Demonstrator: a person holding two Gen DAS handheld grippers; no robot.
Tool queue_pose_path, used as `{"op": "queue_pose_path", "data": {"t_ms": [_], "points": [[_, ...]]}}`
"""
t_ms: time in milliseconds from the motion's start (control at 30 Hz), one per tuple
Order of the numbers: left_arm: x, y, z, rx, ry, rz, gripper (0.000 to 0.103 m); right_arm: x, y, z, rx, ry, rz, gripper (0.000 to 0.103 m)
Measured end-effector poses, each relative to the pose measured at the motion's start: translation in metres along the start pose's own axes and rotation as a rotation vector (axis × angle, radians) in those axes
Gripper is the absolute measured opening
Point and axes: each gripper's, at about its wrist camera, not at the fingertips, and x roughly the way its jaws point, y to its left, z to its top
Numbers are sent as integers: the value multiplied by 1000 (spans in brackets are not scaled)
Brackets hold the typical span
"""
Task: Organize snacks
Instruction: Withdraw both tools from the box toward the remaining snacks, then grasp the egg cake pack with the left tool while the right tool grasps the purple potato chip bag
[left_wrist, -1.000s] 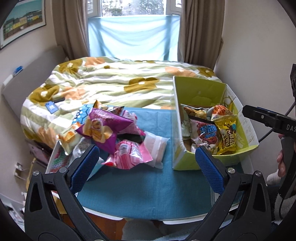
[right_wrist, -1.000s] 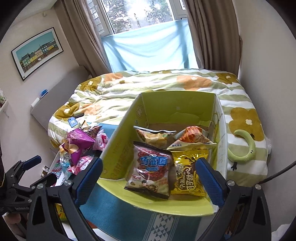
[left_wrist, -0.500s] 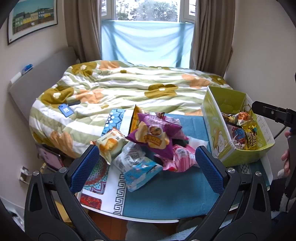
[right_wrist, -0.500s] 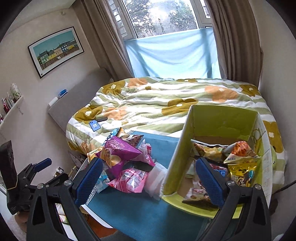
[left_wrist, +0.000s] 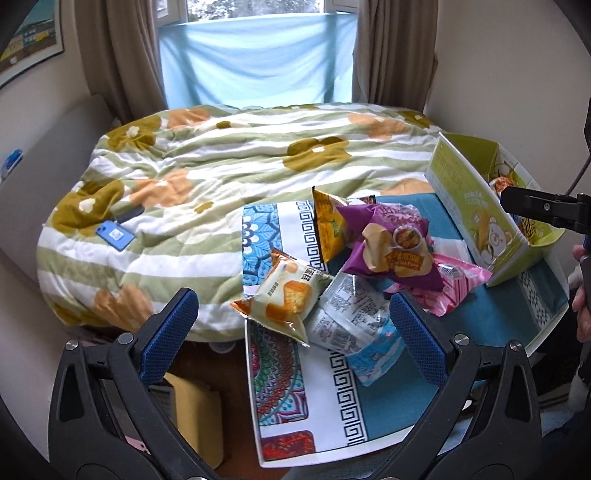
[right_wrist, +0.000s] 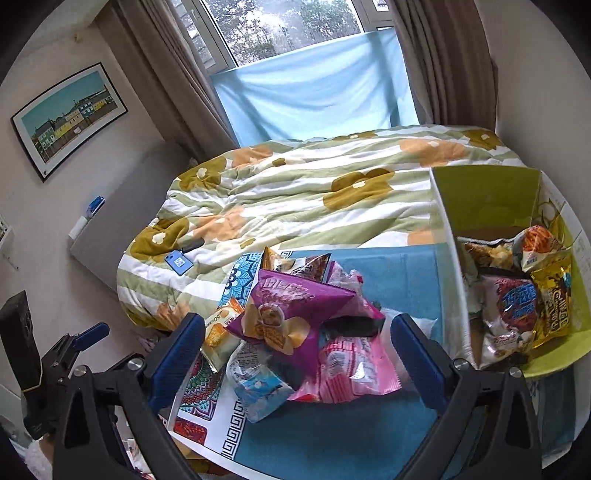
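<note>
Both tools are between picks: the left tool (left_wrist: 293, 314) and the right tool (right_wrist: 297, 338) each hang above the loose snack pile with fingers spread wide and nothing between them. The snacks still to be sorted lie heaped on the counter (left_wrist: 388, 410), on its patterned cloth, beside the bed (left_wrist: 221, 162). A purple chip bag (right_wrist: 295, 306) sits on top, propped on a pink packet (right_wrist: 351, 363); an orange cracker packet (left_wrist: 286, 297) and a pale blue packet (left_wrist: 373, 352) lie at the near edge. The green box (right_wrist: 484, 195) stands at the right end of the counter, already holding several bags, among them a gold one (right_wrist: 552, 301).

By the look of it, the task is partway along, and the step in hand is choosing the next bag. The right tool looks best placed for the purple chip bag, which lies roughly between its fingers. The next move likely calls for coming down on a crimped edge or corner, closing gently so the puffed bag does not slip or burst, then carrying it right into the box.

A dark item under the purple bag is mostly covered and cannot be identified. The box's near end is cut off, so its free room is hard to judge
</note>
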Motion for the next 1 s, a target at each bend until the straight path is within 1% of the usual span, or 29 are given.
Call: {"op": "queue_pose_path", "data": {"t_ms": [200,333,400,567,767,900,933,1000], "points": [[54,25,3,59,89,-63,102,42,17,-2,88,40,-35,100],[85,34,7,85,148,-108,102,76,22,1,120,89,-85,100],[100,32,8,113,179,-123,102,92,23,3,137,108,-111,100],[137,30,7,157,263,-173,102,125,22,5,188,157,-130,100],[175,29,6,196,326,-199,102,151,19,4,254,204,-163,100],[195,27,2,225,372,-225,102,162,15,4,270,224,-181,100],[198,26,1,233,380,-231,101,165,14,3,274,227,-187,100],[203,24,-2,246,396,-243,93,168,13,4,283,233,-194,100]]}}
